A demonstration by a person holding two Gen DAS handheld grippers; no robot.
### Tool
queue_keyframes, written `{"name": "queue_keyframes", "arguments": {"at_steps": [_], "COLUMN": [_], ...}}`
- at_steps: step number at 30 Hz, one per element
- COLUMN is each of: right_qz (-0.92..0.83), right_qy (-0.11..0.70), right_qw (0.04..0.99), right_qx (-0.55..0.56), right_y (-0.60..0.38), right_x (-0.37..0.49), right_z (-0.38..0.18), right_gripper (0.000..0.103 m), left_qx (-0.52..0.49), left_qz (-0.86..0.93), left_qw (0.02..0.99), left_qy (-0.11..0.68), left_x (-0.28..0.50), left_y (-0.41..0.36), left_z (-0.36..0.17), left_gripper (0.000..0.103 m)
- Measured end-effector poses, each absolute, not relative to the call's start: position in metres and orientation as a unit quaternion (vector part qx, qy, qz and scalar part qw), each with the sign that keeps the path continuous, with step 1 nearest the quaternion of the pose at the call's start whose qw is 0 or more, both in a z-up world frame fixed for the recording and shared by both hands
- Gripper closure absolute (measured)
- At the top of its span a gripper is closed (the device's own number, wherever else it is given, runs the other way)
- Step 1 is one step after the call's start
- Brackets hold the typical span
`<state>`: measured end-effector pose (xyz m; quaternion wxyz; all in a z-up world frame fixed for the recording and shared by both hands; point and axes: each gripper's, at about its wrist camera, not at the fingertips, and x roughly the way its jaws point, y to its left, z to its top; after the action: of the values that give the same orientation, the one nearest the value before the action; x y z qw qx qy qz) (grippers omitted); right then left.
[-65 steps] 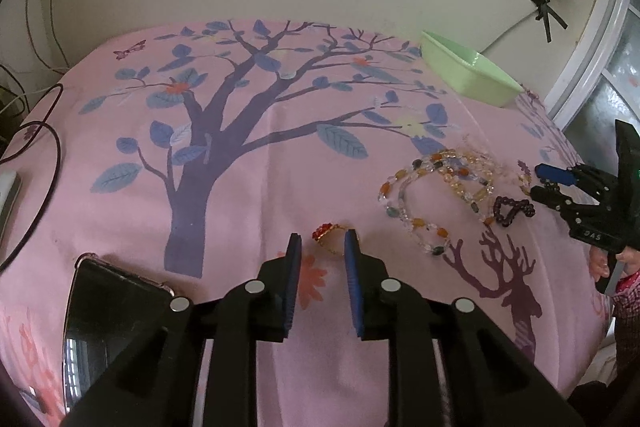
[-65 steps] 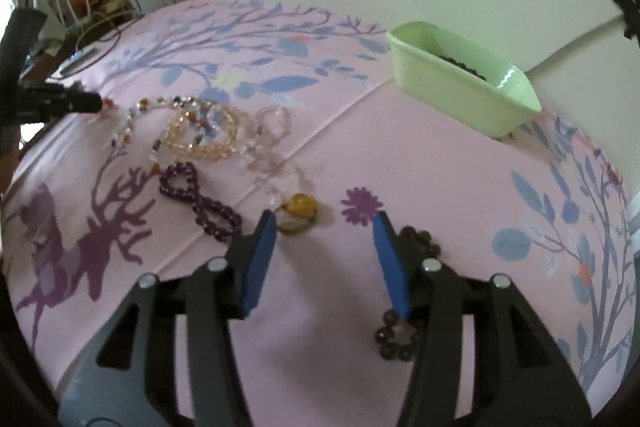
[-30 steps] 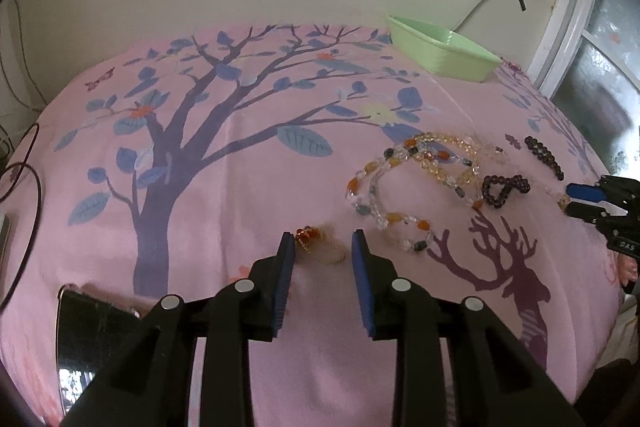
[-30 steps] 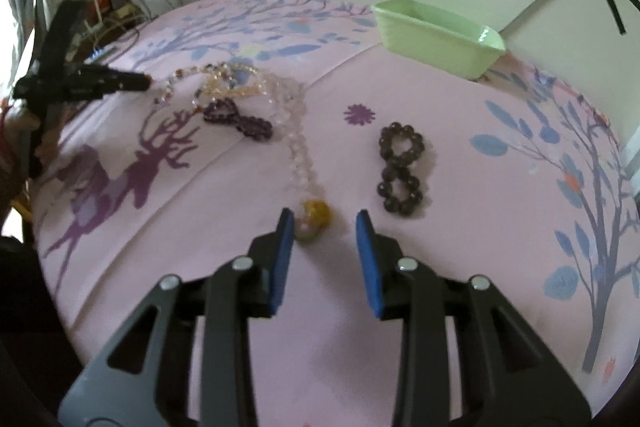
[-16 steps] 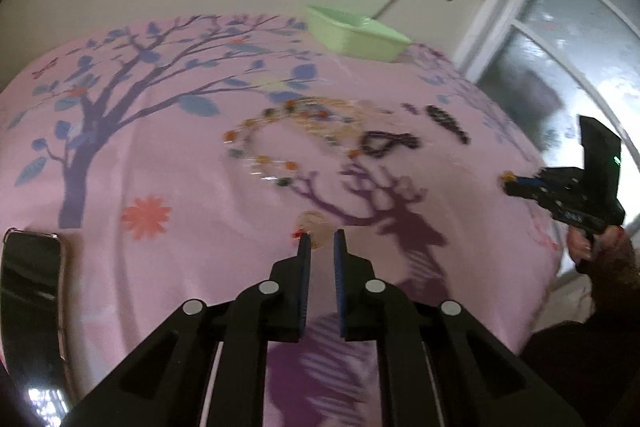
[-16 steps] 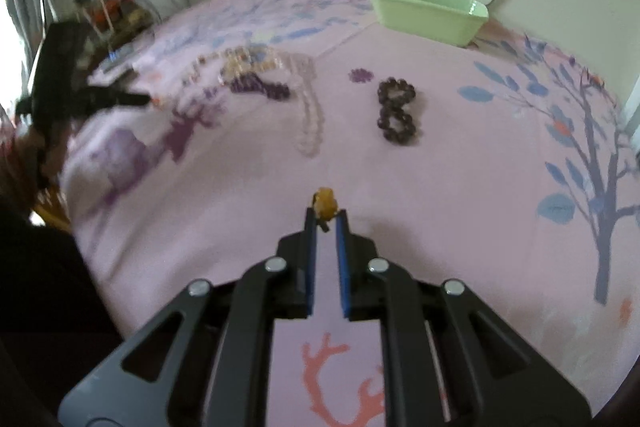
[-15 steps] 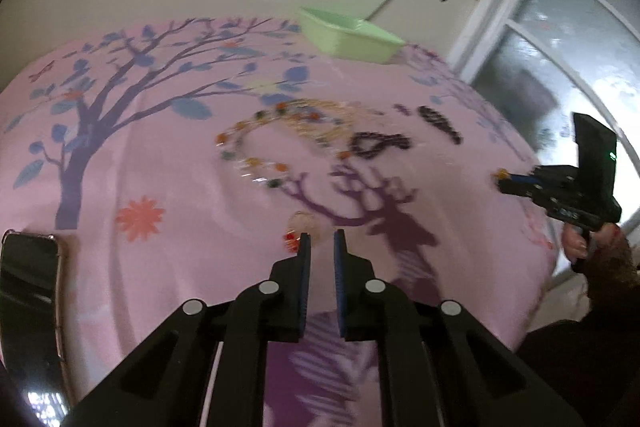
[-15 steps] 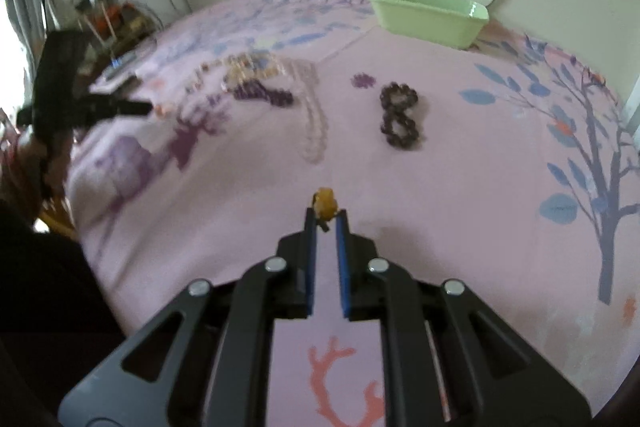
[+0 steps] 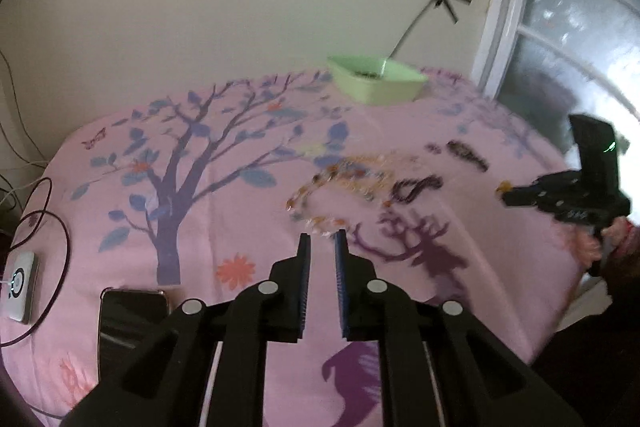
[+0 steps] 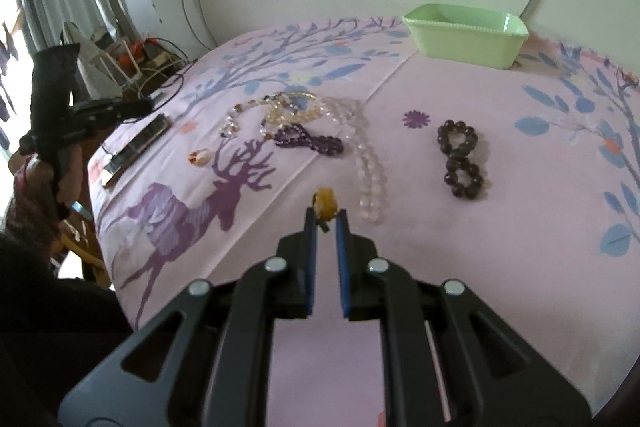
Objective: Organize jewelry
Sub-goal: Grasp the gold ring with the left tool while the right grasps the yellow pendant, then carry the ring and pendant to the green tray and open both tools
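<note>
Moved: left tool [image 9: 321, 241] had dropped its one red charm [image 10: 199, 157], slightly parted, empty
Right tool [image 10: 325, 217]: clamped one yellow pendant [image 10: 325, 202]

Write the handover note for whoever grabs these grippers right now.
Right gripper: shut on the small yellow bead charm, lifted above the pink cloth.
Left gripper: jaws narrowly apart, nothing seen between them.
Done: the green rectangular tray by the wall already holds something dark.
Left on the cloth: dark bead bracelet, purple bead bracelet, clear bead strand, mixed-colour bead strands, small red-and-white piece.
Next, probably: carry the charm to the tray.
</note>
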<state>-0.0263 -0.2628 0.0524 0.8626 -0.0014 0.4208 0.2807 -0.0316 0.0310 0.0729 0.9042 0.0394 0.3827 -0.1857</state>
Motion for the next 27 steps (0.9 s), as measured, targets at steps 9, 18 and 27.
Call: {"name": "queue_keyframes", "arguments": {"at_steps": [9, 18, 27], "right_qz": [0.283, 0.286, 0.289], "right_qy": [0.431, 0.425, 0.375], "right_qw": [0.856, 0.858, 0.88], "right_qx": [0.018, 0.03, 0.038], "right_y": [-0.264, -0.267, -0.271], "right_x": [-0.02, -0.016, 0.003], "right_z": [0.044, 0.044, 0.082], "right_gripper": [0.093, 0.093, 0.093], "left_qx": [0.023, -0.015, -0.063], "left_qz": [-0.204, -0.216, -0.262], "left_qw": [0.874, 0.872, 0.879], "left_qy": [0.441, 0.438, 0.392], "left_x": [-0.011, -0.013, 0.006], "left_y": [-0.001, 0.008, 0.01], "left_z": [0.029, 0.023, 0.075], "left_gripper": [0.091, 0.103, 0.103]}}
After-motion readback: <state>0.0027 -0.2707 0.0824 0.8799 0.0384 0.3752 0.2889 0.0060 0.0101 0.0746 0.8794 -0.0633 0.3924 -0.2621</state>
